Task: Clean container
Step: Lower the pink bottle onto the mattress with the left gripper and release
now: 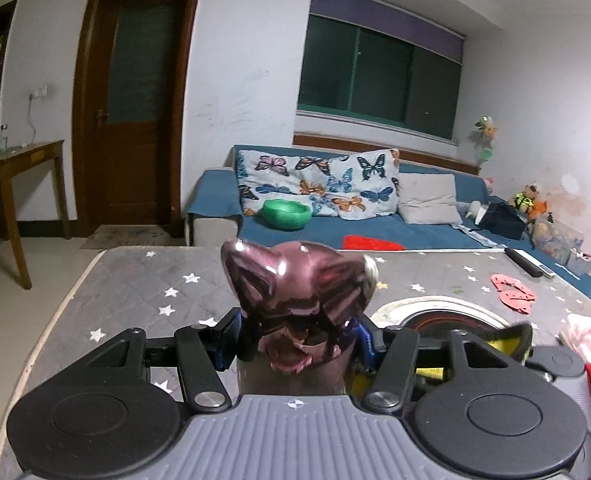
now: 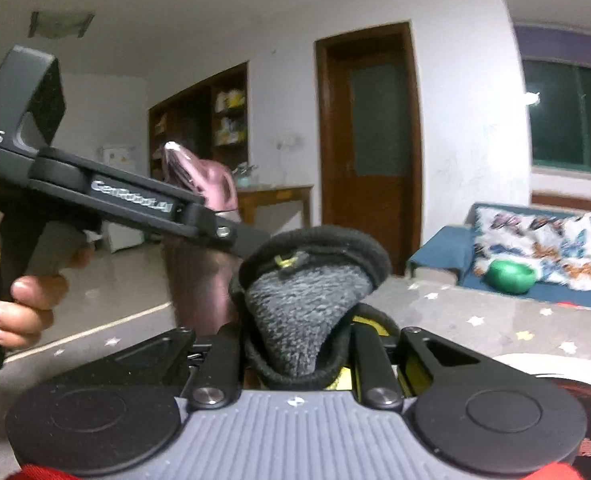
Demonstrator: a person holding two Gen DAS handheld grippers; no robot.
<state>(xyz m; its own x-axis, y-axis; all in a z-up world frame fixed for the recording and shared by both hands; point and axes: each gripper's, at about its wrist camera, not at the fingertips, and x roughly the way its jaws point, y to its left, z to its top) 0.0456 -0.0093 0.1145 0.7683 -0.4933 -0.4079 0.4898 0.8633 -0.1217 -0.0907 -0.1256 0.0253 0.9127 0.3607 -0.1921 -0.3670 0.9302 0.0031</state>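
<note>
My left gripper [image 1: 299, 332] is shut on a glossy pink container with a cat-ear lid [image 1: 295, 284], held upright above the grey star-patterned table [image 1: 143, 292]. In the right wrist view the container [image 2: 199, 248] shows at left, with the left gripper [image 2: 231, 236] clamped round its neck. My right gripper [image 2: 295, 340] is shut on a folded grey and black cloth [image 2: 303, 300], held just right of the container's body, close to it or touching; I cannot tell which. The cloth's edge [image 1: 507, 340] shows at the right in the left wrist view.
A round white and red disc [image 1: 439, 312] lies on the table ahead right. A pink cut-out [image 1: 511, 292], a remote [image 1: 529, 262] and a pink wrapper [image 1: 587, 332] lie at right. Behind, a blue sofa [image 1: 375, 232] holds a green bowl [image 1: 286, 213] and cushions.
</note>
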